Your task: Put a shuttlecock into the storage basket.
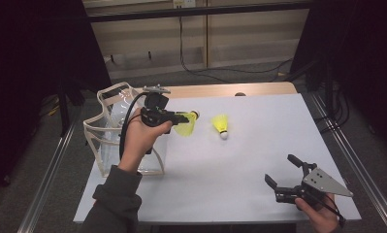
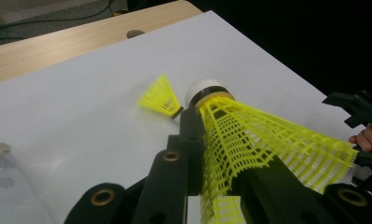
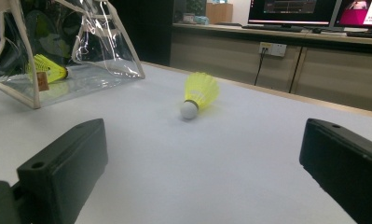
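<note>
We count three yellow birdies here. One birdie (image 1: 185, 124) is pinched in our left tongs (image 1: 181, 118), held up above the white bench (image 1: 259, 160). In the left gripper view the two black jaws squeeze its yellow net skirt (image 2: 267, 144) from both sides, and its white round tip (image 2: 203, 88) pokes out past them.

The second birdie (image 1: 221, 125) lies on its side on the bench, near the held one but not touching it. Its white tip points toward our side of the bench. In the right gripper view we see this same birdie (image 3: 198, 93) lying out in front of the right jaws.

The third birdie (image 3: 48, 69) is inside the clear bag (image 1: 108, 131), lying on the bottom. There is one bag. It stands at the left edge of the bench, just beside our left hand (image 1: 140, 138).

We have two tongs. Our right tongs (image 1: 284, 175) are at the near right corner of the bench, far from both loose birdies. Their jaws stand wide apart with nothing between them. Our right hand (image 1: 322, 213) holds them low by the bench top.
</note>
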The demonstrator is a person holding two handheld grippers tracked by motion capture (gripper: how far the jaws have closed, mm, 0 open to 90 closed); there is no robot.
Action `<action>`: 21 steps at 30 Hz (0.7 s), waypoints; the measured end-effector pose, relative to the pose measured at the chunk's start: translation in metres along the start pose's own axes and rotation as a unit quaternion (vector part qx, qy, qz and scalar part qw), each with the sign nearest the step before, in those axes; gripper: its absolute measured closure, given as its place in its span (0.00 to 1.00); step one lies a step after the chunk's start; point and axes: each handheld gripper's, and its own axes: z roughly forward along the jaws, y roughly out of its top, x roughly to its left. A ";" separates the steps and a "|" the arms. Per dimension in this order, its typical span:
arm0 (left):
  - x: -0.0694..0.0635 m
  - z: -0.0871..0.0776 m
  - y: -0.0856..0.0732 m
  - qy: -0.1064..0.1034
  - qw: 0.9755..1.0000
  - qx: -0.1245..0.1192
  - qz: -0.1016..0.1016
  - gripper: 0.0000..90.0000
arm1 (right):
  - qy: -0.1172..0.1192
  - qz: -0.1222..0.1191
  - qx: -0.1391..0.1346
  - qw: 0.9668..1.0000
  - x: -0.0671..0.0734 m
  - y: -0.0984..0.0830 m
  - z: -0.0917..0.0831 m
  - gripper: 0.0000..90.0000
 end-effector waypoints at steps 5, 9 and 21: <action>0.001 -0.003 0.002 0.004 1.000 0.001 0.002 0.93 | 0.000 0.000 0.000 1.000 0.000 0.000 0.000 0.01; 0.003 -0.005 0.003 0.008 1.000 -0.002 -0.002 0.93 | 0.000 0.000 0.000 1.000 0.000 0.000 0.000 0.01; 0.009 -0.012 0.007 0.019 1.000 -0.005 -0.005 0.93 | 0.000 0.001 -0.001 1.000 0.000 0.000 0.000 0.01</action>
